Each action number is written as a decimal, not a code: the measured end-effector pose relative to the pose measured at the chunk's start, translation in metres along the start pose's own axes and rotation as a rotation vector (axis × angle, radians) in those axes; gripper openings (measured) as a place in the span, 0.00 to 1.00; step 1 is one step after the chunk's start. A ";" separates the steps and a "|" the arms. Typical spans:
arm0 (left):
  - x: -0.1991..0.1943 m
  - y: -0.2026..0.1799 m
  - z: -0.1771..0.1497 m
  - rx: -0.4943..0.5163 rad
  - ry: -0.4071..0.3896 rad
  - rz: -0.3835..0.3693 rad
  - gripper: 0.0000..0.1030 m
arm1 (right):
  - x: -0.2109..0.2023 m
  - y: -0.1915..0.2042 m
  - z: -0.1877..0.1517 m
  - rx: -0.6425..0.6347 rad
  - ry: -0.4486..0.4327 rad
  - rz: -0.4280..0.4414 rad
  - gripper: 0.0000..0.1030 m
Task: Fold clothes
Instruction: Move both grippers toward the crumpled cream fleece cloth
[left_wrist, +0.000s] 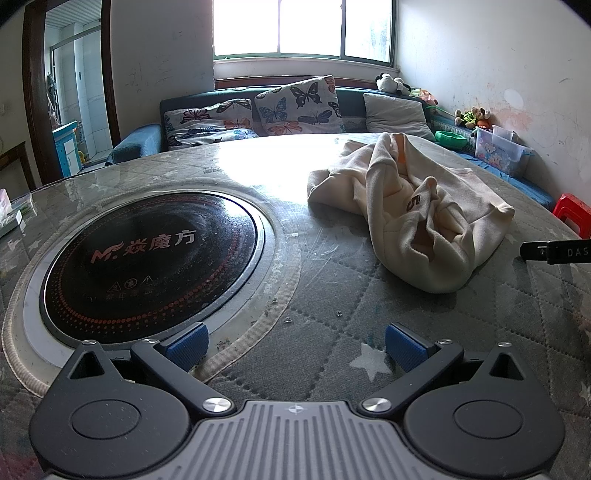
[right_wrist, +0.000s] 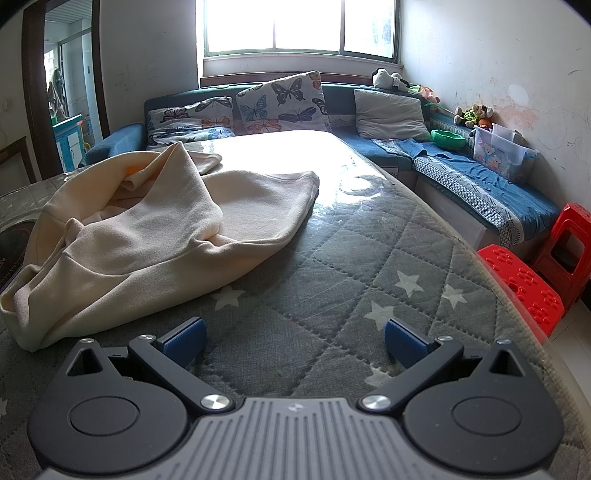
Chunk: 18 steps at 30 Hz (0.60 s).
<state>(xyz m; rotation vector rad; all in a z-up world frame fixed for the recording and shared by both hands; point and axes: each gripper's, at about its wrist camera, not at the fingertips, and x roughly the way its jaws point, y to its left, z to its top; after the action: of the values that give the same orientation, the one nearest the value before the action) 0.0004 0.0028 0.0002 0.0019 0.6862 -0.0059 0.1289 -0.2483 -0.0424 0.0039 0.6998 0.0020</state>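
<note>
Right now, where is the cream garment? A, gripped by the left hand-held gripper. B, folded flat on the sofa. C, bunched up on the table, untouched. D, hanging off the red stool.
C: the cream garment lies crumpled on the table, with both hand-held grippers open and empty, left and right.

The sweatshirt (left_wrist: 410, 206) lies crumpled, so its sleeves and most of its print are buried in folds. Right of it, a dark bar (left_wrist: 554, 252) is cut off by the left view's edge. In the right view, the sweatshirt hides nearly all the cooktop (right_wrist: 11, 243).
</note>
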 end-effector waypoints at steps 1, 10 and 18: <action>0.000 0.001 0.000 0.000 0.000 0.000 1.00 | 0.000 0.002 0.000 0.001 -0.001 0.001 1.00; 0.000 0.003 0.006 -0.013 0.024 0.047 1.00 | -0.005 0.029 -0.004 -0.004 0.011 -0.001 1.00; -0.008 -0.004 0.010 -0.050 0.038 0.072 1.00 | -0.025 0.041 -0.012 -0.043 0.016 0.008 1.00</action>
<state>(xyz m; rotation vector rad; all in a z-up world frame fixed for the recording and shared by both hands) 0.0005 -0.0014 0.0126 -0.0211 0.7242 0.0801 0.1021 -0.2076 -0.0359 -0.0349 0.7158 0.0247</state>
